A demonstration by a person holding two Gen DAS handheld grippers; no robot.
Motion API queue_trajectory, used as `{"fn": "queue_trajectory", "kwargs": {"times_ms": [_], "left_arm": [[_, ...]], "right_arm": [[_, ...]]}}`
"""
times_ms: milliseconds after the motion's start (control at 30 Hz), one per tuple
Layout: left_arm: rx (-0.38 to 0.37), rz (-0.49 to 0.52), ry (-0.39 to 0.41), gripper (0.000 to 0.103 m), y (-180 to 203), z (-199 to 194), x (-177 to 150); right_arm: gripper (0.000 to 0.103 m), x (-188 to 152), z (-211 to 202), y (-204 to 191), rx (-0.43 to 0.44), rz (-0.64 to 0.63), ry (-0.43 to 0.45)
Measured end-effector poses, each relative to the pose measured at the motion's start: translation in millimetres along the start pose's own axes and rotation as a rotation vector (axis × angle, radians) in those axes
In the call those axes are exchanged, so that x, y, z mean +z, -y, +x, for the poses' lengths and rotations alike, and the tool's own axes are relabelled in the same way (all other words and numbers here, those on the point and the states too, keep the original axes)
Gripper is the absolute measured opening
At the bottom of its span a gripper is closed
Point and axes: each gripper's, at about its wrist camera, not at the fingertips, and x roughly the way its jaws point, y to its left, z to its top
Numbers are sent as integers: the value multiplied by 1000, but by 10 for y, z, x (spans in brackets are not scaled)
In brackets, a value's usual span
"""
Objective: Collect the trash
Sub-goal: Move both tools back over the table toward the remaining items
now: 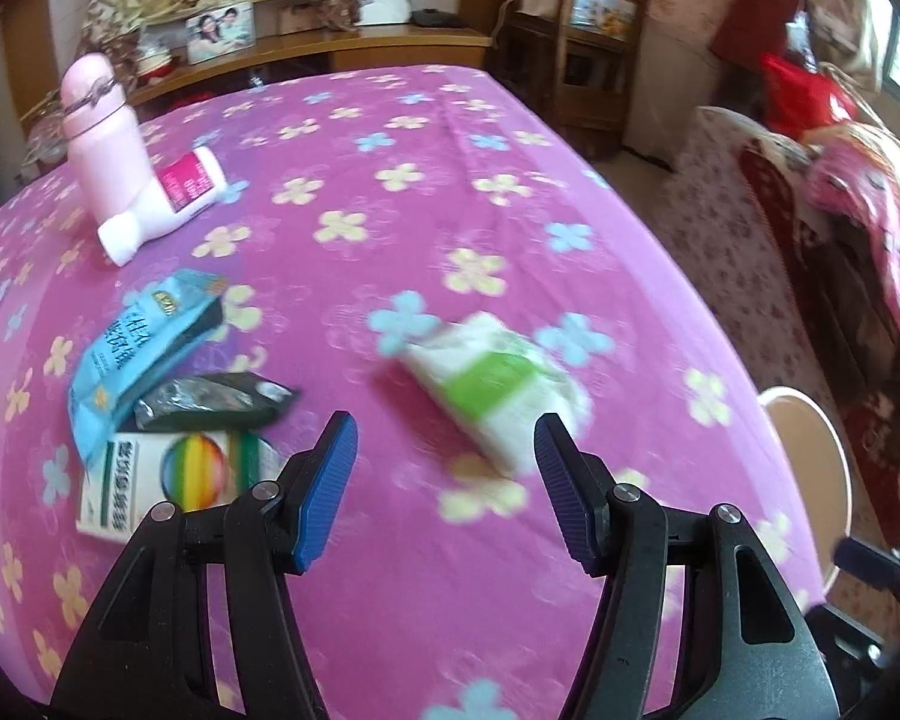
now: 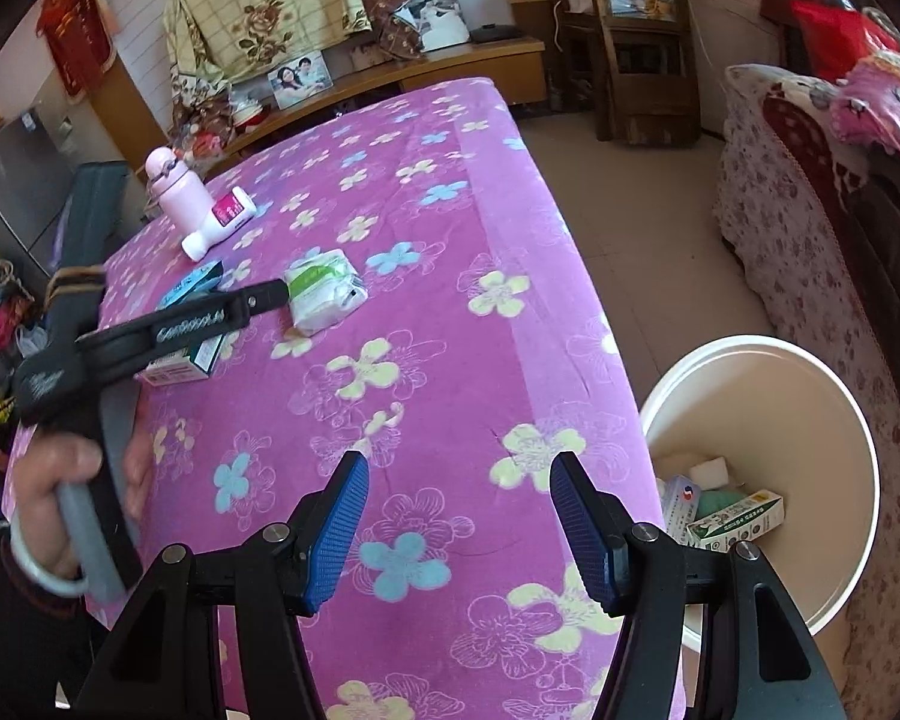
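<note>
Pink cloth with flowers covers the table (image 2: 450, 360), and the trash I want lies on it. My left gripper (image 1: 444, 450) has its blue fingers (image 1: 324, 492) spread apart with nothing between them. Just past those fingers, a bit toward the right one, lies a white tissue pack with a green band (image 1: 492, 384). It is blurry in the left view. Its long side runs slanted, from up-left to down-right, so I think I should roll my wrist a little to pinch it across its short side. My left gripper is much nearer to it than my right gripper (image 2: 459, 516), so the left one should take it. In the right view I see the left gripper reaching from the left edge of the table, tipped down, with its tips right beside the pack, and my hand (image 2: 54, 498) holding the handle. More trash sits near the left edge: a blue wrapper (image 1: 132, 348), a dark wrapper (image 1: 210, 399) and a small box with a rainbow ball (image 1: 168, 480). A pink bottle (image 1: 105, 144) and a white bottle (image 1: 162, 204) stand near the far left corner. My right gripper is open and empty too, over the near right part of the table, next to the white bin (image 2: 810, 420) on the floor, which has some trash in it.
</note>
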Motion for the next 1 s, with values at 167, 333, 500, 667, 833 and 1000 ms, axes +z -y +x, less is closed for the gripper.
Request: {"fn": "queue_trajectory", "kwargs": {"times_ms": [167, 333, 500, 667, 833, 1000], "left_arm": [[-12, -62, -42, 60, -358, 17, -105], [1, -78, -64, 60, -713, -186, -362], [42, -126, -81, 60, -1245, -457, -727], [100, -194, -64, 60, -1697, -724, -904], [82, -236, -11, 62, -1834, -950, -874], [76, -307, 30, 76, -1849, -896, -691]], "right_arm": [[61, 28, 76, -41, -2, 3, -16], [61, 56, 172, -217, 26, -22, -31], [61, 68, 250, -428, 57, -57, -38], [61, 97, 361, -598, 88, -74, -50], [68, 162, 491, -852, 160, -126, -56], [68, 289, 673, -1192, 211, -210, -88]]}}
